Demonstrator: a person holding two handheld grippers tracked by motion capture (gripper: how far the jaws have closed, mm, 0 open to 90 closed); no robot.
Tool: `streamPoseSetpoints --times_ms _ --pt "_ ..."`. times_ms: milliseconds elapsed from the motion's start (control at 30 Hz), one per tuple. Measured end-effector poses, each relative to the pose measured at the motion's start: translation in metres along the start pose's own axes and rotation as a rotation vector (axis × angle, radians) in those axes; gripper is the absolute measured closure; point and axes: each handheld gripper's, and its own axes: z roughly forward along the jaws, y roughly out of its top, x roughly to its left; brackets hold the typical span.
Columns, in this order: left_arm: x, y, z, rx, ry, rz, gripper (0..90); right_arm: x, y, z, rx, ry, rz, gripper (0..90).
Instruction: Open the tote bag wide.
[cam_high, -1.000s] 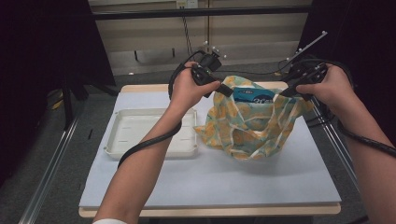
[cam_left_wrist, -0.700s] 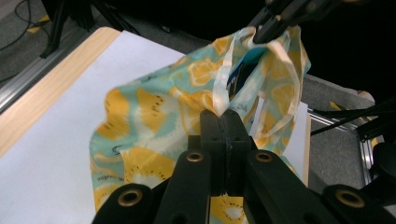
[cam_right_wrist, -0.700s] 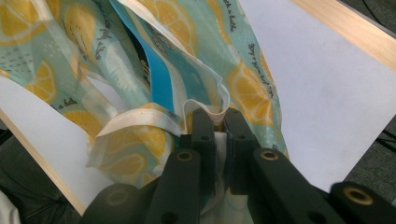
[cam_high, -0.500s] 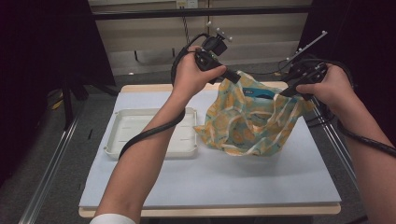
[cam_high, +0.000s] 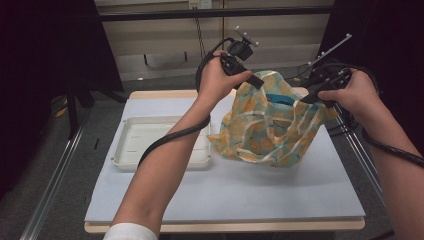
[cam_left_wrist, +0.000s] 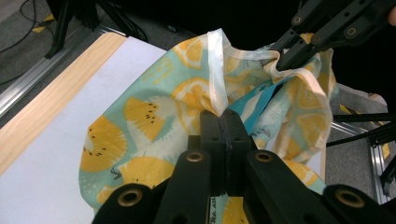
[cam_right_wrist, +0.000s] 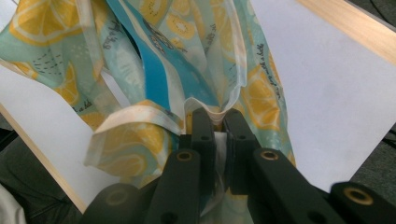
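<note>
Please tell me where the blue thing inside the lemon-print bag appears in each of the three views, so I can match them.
High view: the blue thing peeks from the bag's open top, upper centre-right.
Left gripper view: a blue strip right of centre, just above the jaws.
Right gripper view: a blue band running down from the top, left of centre.
Shared landmark: the lemon-print bag on the white table cover.

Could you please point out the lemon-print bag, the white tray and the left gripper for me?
Bag (cam_high: 265, 135), high view, on its front panel.
Tray (cam_high: 125, 127), high view, on its bare floor.
Left gripper (cam_left_wrist: 223, 122), left gripper view, between its fingertips, clamped on the bag's rim.
</note>
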Motion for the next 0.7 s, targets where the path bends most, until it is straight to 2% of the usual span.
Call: streamPoseSetpoints --times_ms 100,200,267,400,533,700 --pt "-0.001 -0.001 0.005 0.024 0.013 0.0 89.7 -0.002 -0.002 0.004 0.002 0.004 0.003 84.9" --pt "0.0 -0.003 0.009 0.032 -0.007 -0.019 89.8 -0.003 -0.004 0.006 -0.005 0.012 0.007 84.7" --pt "0.0 -0.004 0.011 0.049 -0.007 -0.014 89.7 -0.003 -0.004 0.006 -0.007 0.007 0.011 84.0" --pt "0.0 -0.006 0.013 0.039 -0.019 -0.025 89.4 -0.002 -0.003 0.003 0.003 -0.009 -0.002 79.3" --pt "-0.001 -0.009 0.013 0.037 -0.019 -0.027 89.3 -0.002 -0.003 0.0 0.0 -0.027 -0.004 70.4" --pt "0.0 -0.009 0.013 0.041 -0.019 -0.017 89.3 -0.005 -0.003 -0.007 -0.003 -0.045 -0.008 62.7"
